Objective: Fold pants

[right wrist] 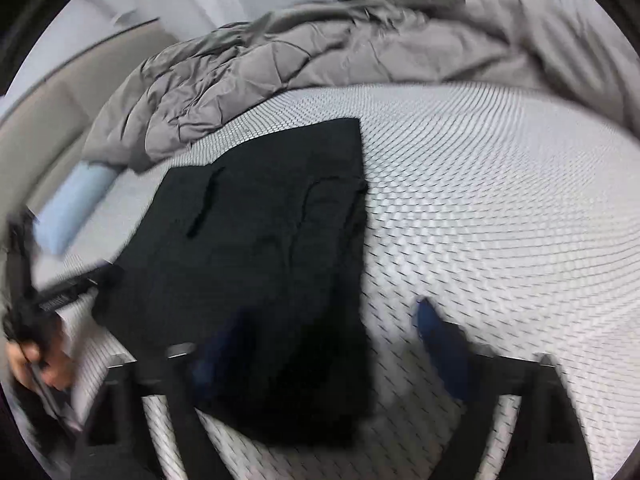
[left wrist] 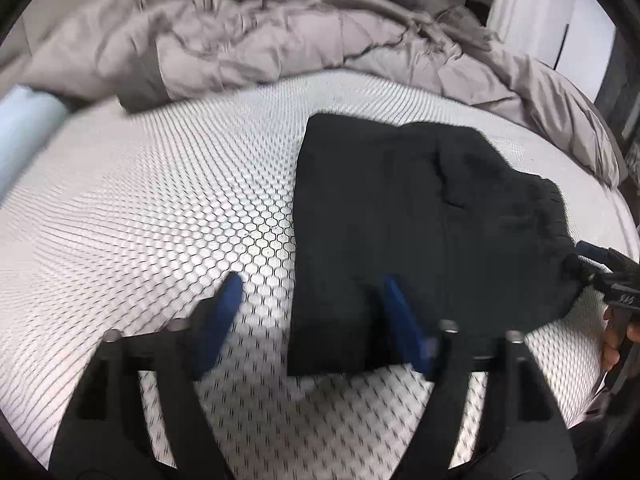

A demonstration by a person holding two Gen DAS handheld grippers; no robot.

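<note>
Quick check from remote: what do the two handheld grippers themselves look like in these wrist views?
Both match: the left gripper and right gripper have black angular frames, each carrying two flat blue fingers with silver bolt heads at the pivots. The other gripper, seen at each view's edge, is black with pale lettering too blurred to read. No sleeves or cables show.

black pants (left wrist: 400, 216), folded, flat on mattress (left wrist: 160, 200)

Motion blur smears the rumpled grey quilted comforter (right wrist: 248, 72) and the pale blue cylindrical bolster (left wrist: 24, 128), which the left wrist view's edge cuts off, while the folded black fabric pants (right wrist: 256, 248) hide one blue gripper pad.
</note>
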